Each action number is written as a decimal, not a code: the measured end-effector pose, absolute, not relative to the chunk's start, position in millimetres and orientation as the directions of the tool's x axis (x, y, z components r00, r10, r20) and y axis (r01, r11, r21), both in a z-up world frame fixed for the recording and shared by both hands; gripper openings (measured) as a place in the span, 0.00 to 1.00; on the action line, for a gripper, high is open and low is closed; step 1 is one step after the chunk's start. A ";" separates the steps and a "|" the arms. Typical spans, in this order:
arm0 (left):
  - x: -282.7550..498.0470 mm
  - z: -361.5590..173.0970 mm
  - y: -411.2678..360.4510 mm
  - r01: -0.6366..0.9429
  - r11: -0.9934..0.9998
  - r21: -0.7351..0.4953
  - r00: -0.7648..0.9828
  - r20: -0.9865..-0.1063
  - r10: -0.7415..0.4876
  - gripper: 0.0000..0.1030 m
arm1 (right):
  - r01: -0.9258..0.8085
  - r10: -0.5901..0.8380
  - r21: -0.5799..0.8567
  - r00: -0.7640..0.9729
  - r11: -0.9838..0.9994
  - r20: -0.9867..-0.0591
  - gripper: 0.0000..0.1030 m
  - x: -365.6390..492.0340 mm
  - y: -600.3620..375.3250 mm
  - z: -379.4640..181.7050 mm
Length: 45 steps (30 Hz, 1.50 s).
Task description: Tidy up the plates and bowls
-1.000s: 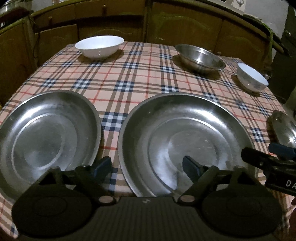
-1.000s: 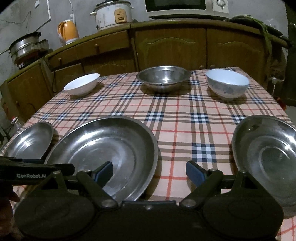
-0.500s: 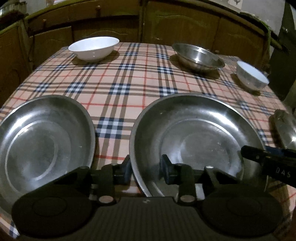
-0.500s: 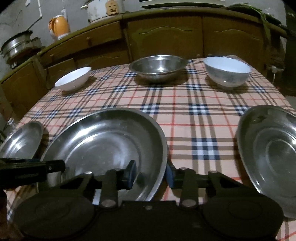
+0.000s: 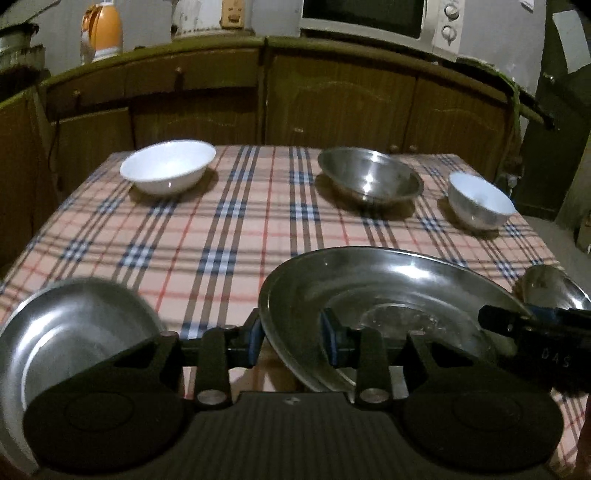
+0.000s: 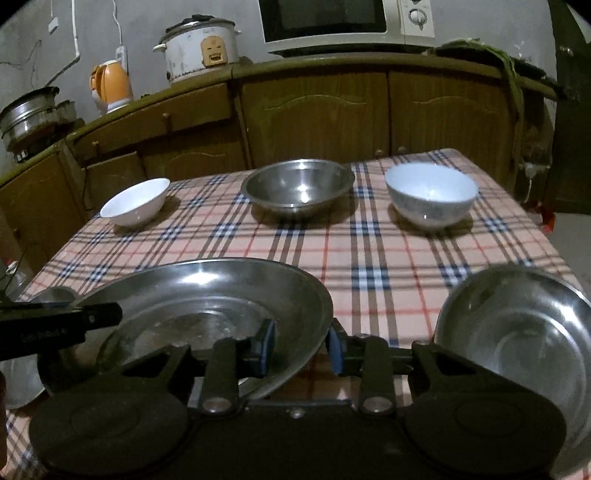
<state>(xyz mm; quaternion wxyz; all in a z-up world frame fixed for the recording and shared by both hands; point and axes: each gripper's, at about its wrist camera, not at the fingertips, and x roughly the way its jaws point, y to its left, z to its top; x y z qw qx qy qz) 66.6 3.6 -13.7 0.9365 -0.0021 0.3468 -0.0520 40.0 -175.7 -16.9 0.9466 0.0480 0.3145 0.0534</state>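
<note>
Left wrist view: the left hand-held gripper (image 5: 291, 341) is clamped on the left rim of the large steel plate (image 5: 384, 295), one blue pad outside the rim and one inside. The plate is tilted and appears lifted off the table (image 5: 229, 236) with its plaid cloth. A smaller steel plate (image 5: 74, 332) lies at the near left corner (partly hidden by the gripper body). At the far edge stand a white shallow bowl (image 5: 168, 171), a steel bowl (image 5: 369, 181) and a white deep bowl (image 5: 480, 201), each well apart from the next. The right hand-held gripper (image 5: 535, 325) reaches in from the right at the large plate's opposite rim; just beyond it shows part of another steel plate (image 5: 550, 286).

Right wrist view: the right hand-held gripper (image 6: 301, 345) is closed on the large steel plate's (image 6: 207, 295) right rim, with a finger on each side of the edge. The left gripper's dark body (image 6: 59, 326) crosses the plate's left side. A steel plate (image 6: 517, 339) rests on the table (image 6: 388, 258) at the near right. Beyond stand the white shallow bowl (image 6: 135, 201), steel bowl (image 6: 297, 186) and white deep bowl (image 6: 430, 194) (in a row along the far edge). On the counter behind are an orange kettle (image 6: 110, 86), a rice cooker (image 6: 199, 48) and a microwave (image 6: 343, 22).
</note>
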 end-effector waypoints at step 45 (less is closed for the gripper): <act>91.7 -45.3 1.9 0.055 0.998 -0.023 0.701 -0.711 -0.055 0.49 | 0.022 0.035 0.085 0.790 0.996 -0.612 0.45 70.5 -196.9 -33.8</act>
